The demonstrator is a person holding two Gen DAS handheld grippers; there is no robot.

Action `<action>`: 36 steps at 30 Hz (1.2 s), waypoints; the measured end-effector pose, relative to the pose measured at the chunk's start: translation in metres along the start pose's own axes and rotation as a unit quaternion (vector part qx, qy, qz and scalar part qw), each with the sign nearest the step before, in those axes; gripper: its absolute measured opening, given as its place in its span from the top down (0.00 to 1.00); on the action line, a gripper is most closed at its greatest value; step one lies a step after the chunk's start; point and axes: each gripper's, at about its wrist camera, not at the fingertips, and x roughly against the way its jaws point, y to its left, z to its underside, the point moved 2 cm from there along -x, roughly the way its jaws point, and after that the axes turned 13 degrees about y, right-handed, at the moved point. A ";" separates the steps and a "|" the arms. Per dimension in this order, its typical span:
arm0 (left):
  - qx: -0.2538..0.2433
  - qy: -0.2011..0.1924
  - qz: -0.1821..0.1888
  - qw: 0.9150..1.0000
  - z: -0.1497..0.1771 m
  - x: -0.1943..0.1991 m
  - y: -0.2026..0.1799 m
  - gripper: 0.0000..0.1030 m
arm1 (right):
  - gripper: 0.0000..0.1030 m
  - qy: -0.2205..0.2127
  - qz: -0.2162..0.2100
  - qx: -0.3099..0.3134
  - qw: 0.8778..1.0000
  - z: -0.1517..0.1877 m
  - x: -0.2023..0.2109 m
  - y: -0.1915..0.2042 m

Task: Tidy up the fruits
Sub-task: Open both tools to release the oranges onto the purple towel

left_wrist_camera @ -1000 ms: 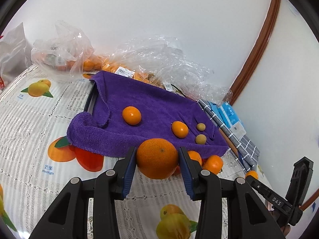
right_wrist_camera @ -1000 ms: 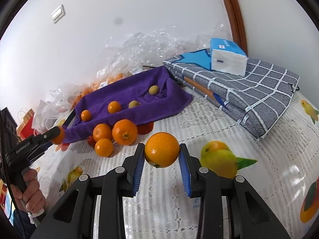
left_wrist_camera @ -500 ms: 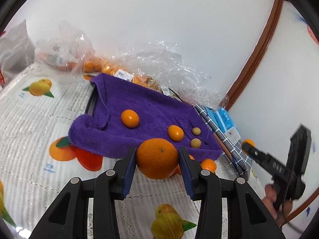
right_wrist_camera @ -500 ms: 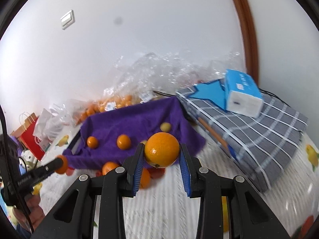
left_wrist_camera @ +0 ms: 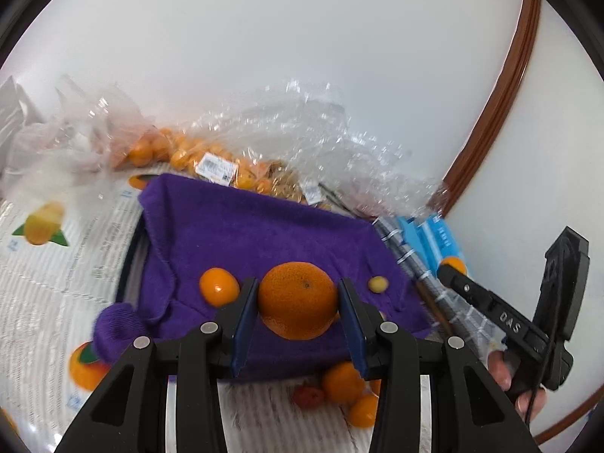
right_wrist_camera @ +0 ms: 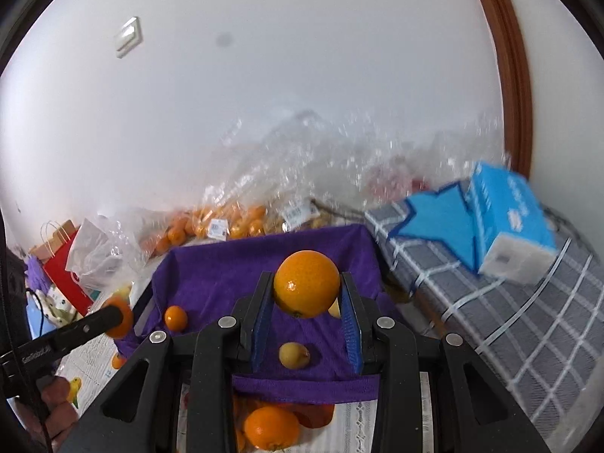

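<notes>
Your left hand-held gripper (left_wrist_camera: 298, 304) is pinching a big orange (left_wrist_camera: 299, 300) across its middle, and the right hand-held gripper (right_wrist_camera: 306, 311) has its own orange (right_wrist_camera: 306, 288) clamped the same way, both hanging in the air over the purple towel (left_wrist_camera: 264, 234). Honestly that's where I'd grab these: widest part, pads flat on opposite sides. They look firm and fairly heavy for their size, with pebbly skin that shouldn't slip much, but they're round, so off-centre pressure could squirt one out. Squeeze too hard and you'd probably bruise it.

The towel looks soft and seems to sag into a dark-rimmed tray, so anything you set down should settle rather than roll far. There's already a small tangerine (left_wrist_camera: 219, 286) and a little yellowish fruit (left_wrist_camera: 378, 284) sitting on it, so pick a bare spot. More oranges (left_wrist_camera: 343, 383) are lying on the desk (left_wrist_camera: 56, 264) just in front of the towel's near edge.

Room-wise it's tight: crinkly plastic bags of fruit (left_wrist_camera: 196, 154) pile up against the white wall behind, and a grey checked cloth (right_wrist_camera: 509, 324) with a blue tissue pack (right_wrist_camera: 509, 222) on top sits to the right.
</notes>
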 end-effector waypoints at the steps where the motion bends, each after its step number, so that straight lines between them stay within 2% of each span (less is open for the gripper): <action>1: 0.000 0.002 -0.002 1.000 0.002 -0.009 0.001 0.61 | 0.67 0.009 -0.001 -0.003 1.000 0.004 -0.007 -0.004; 4: 0.015 0.017 0.009 1.000 0.007 -0.032 0.005 0.61 | 0.67 0.047 0.032 0.005 0.998 0.008 -0.027 -0.012; 6: 0.006 0.019 0.013 1.000 0.007 -0.036 0.004 0.61 | 0.67 0.060 0.018 -0.002 0.998 0.011 -0.034 -0.016; 8: -0.004 0.012 -0.008 1.000 0.010 -0.040 0.003 0.61 | 0.67 0.069 0.013 -0.003 0.998 0.013 -0.039 -0.016; 14: -0.001 0.014 -0.005 1.000 0.012 -0.043 0.004 0.61 | 0.67 0.096 0.035 0.025 0.994 0.022 -0.059 -0.007; 24: -0.015 0.017 -0.032 0.999 0.011 -0.046 -0.001 0.61 | 0.67 0.084 0.038 0.024 0.995 0.024 -0.058 -0.008; 30: -0.023 0.021 -0.030 0.999 0.011 -0.048 -0.003 0.59 | 0.66 0.066 0.035 0.022 0.997 0.024 -0.052 -0.009; 36: -0.022 0.017 -0.023 0.999 0.010 -0.046 -0.003 0.52 | 0.64 0.030 0.071 0.020 0.997 0.027 -0.039 -0.005</action>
